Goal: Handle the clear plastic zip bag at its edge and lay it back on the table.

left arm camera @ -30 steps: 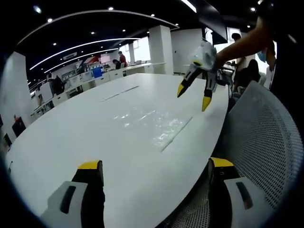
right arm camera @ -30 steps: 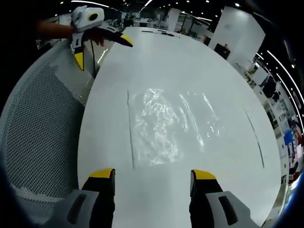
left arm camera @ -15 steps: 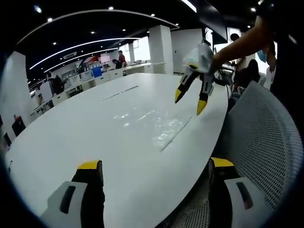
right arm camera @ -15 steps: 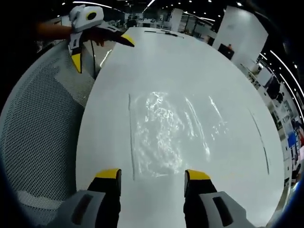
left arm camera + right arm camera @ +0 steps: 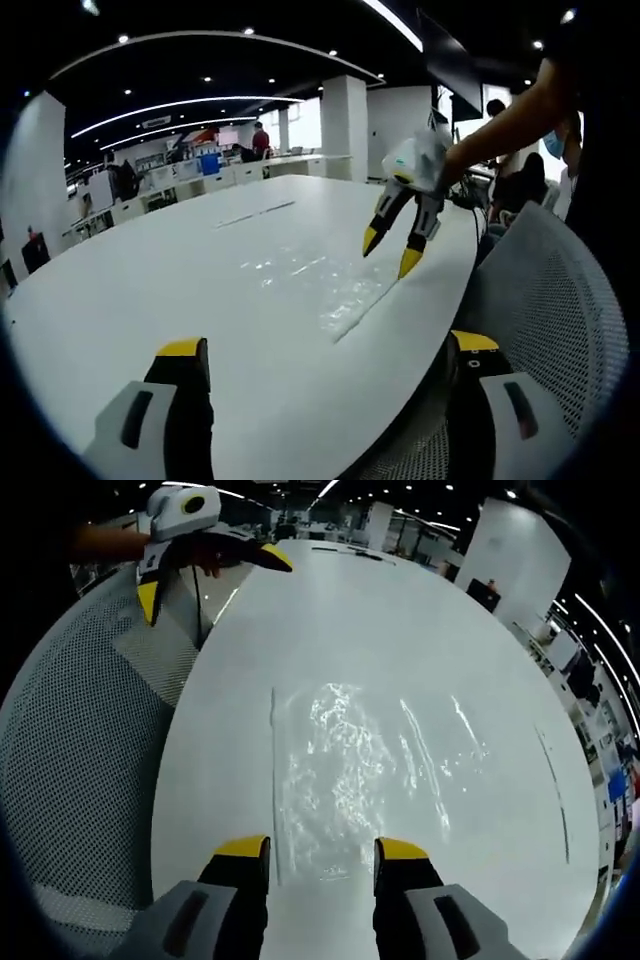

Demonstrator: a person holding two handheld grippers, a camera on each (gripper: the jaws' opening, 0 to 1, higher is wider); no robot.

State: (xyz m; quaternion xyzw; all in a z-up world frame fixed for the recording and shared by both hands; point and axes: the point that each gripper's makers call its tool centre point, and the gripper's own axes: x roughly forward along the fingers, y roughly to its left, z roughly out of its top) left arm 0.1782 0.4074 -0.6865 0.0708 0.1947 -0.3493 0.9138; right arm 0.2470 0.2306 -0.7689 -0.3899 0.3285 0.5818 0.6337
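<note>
Looking at the clear zip bag [image 5: 370,770]: it lies flat on the white worktop [image 5: 400,610], near the edge by the mesh chair back [image 5: 90,750], zip strip running along its chair-side edge as a thin straight line. In right gripper view the right claw [image 5: 320,850] sits just over the bag's near short edge, tips a modest gap apart, nothing pinched; can't tell if tips touch the film, glare makes it hard to read. Left gripper view shows the same right claw [image 5: 386,250] angled down, tips close over the bag [image 5: 320,280] by the zip corner, jaws parted. Left claw [image 5: 325,350] is spread wide, low over the near worktop rim, holding nothing, well apart from bag. Handling est.: v. light, thin, floppy film, slick on a smooth top, prob clings flat so no lip to get under. Best grab pt is the zip strip/corner, the stiffest and thickest part; pinching mid-film would likely just skid or wrinkle. Once lifted, expect it to drape and swing, so lay down edge-first, slow.
</note>
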